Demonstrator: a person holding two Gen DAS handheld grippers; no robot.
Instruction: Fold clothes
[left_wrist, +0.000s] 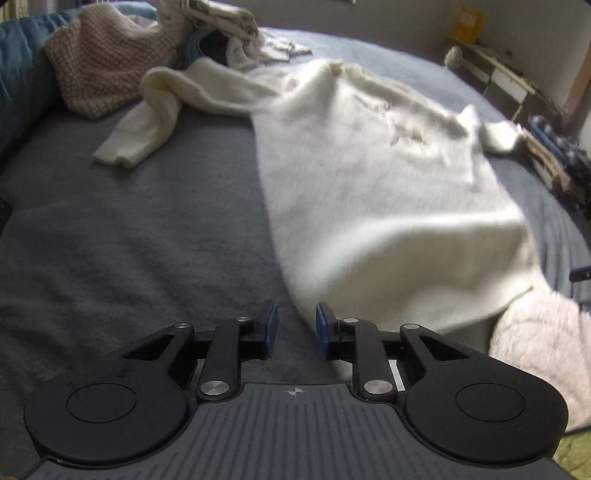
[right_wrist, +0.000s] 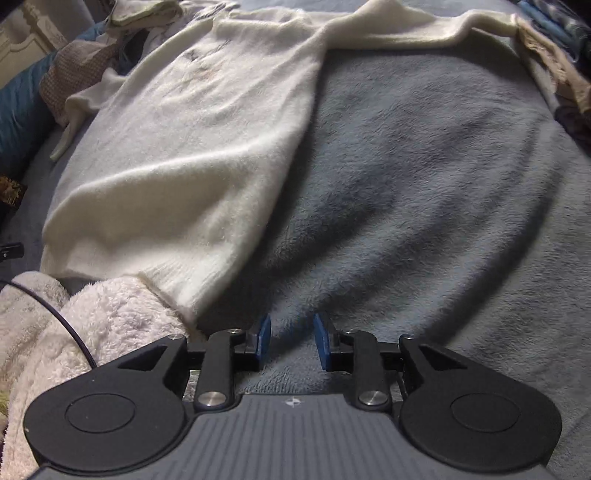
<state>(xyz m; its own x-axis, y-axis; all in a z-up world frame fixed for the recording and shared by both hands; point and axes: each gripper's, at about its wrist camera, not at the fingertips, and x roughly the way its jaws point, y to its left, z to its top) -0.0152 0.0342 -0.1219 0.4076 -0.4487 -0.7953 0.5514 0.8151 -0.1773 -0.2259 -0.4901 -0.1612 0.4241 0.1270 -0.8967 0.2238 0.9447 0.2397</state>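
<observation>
On plush grey blanket (right_wrist: 424, 166); fuzzy cream sweater (right_wrist: 192, 155)

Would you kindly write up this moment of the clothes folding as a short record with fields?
surface: grey fleece blanket
garment: cream sweater, spread flat, front up
sleeve on one side: bunched and doubled over
sleeve on other side: stretched out straight
left gripper: open, nothing between the pads, above the sweater's hem corner
right gripper: open, empty, over bare blanket beside the hem
other laundry: pile of clothes beyond the sweater
</observation>
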